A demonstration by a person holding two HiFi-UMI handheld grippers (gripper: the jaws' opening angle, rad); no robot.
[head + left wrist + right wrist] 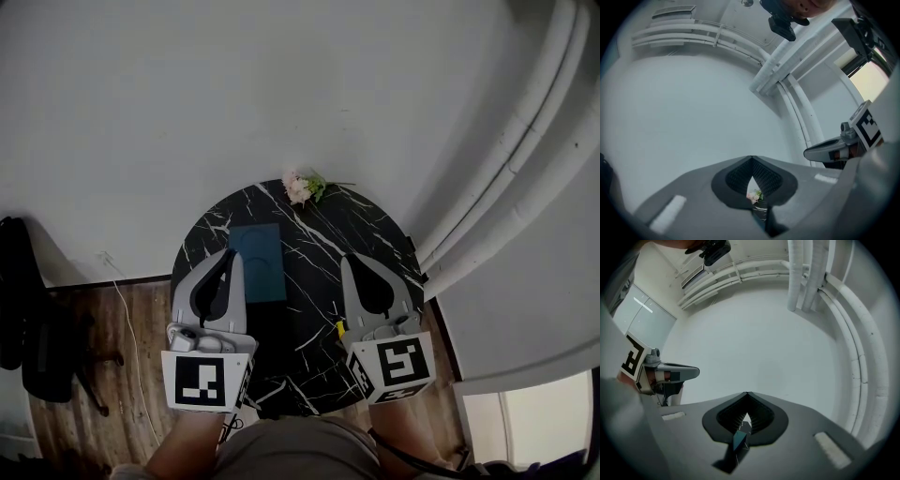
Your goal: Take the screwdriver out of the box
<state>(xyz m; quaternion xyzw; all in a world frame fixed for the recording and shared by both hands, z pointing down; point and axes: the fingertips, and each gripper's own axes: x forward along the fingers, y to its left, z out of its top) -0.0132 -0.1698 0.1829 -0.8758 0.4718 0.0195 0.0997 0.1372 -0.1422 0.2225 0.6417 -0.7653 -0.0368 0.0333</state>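
Teal box (256, 262), black white-veined marble table (323, 242)

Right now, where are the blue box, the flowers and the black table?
box (262, 255), head view, middle of its top.
flowers (302, 187), head view, on the pale blossoms.
table (323, 248), head view, bare marble right of the box.

A round black marble table (367, 242) stands on wooden floor (155, 305) against a white wall (234, 84).

Beneath my claws, the table (319, 234) looks like glossy black marble, veined white. The box (257, 262) beside the left gripper (228, 253) is smooth matt teal (card or plastic, I cannot tell). The gripper's shell is matt grey plastic, with dark ribbed pads (738, 177). The floor (141, 366) to its left is worn wood.
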